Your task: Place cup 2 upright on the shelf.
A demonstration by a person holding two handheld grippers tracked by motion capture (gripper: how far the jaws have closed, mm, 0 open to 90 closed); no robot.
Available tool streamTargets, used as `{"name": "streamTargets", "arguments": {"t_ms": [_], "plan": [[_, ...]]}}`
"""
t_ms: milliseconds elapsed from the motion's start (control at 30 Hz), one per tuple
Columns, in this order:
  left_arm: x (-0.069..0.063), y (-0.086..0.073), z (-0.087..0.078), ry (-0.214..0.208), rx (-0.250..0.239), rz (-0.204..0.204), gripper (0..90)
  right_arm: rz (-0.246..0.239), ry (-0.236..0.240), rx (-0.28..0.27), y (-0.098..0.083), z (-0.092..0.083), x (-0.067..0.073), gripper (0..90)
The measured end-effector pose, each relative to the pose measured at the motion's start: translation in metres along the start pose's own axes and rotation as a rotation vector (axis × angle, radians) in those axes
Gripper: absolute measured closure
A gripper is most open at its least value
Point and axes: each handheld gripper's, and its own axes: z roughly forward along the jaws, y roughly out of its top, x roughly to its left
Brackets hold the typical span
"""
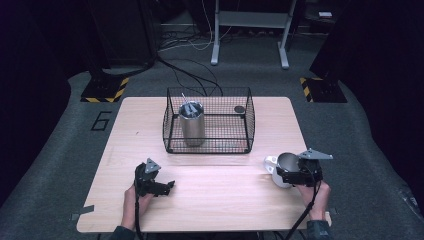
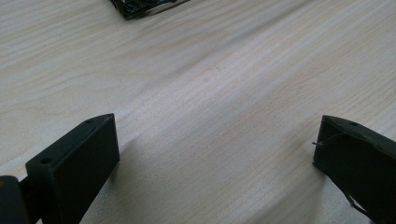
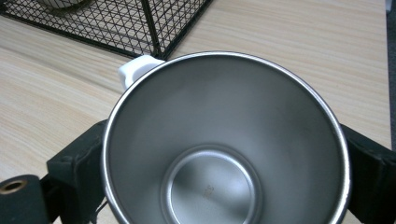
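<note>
A steel-lined mug [image 1: 286, 163] with a white outside and white handle [image 3: 136, 69] is at the table's right front. My right gripper [image 1: 290, 172] is shut on the mug [image 3: 224, 140], one black jaw on each side of its wall, and its mouth faces that gripper's camera. The mug is empty. My left gripper [image 1: 167, 186] rests low at the left front of the wooden table [image 1: 225, 200]. It is open, and between its wide-apart jaws my left gripper [image 2: 217, 126] has just bare wood.
A black wire basket [image 1: 210, 145] stands at the table's middle back and holds an upright steel tumbler [image 1: 192, 124] and a small dark round thing [image 1: 240, 109]. The basket's corner [image 3: 156, 44] is just beyond the mug. Cables and a metal frame lie on the floor behind.
</note>
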Motion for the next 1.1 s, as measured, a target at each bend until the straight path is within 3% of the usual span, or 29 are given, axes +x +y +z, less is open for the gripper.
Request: {"name": "streamTargets", "arguments": {"t_ms": [767, 1100], "plan": [[0.000, 0.000, 0.000, -0.001, 0.000, -0.003, 0.0, -0.056, 0.021, -0.015, 0.017, -0.010, 0.017, 6.0], [0.000, 0.000, 0.000, -0.001, -0.001, -0.005, 0.1, -0.076, 0.057, -0.018, 0.027, -0.010, 0.026, 6.0]]}}
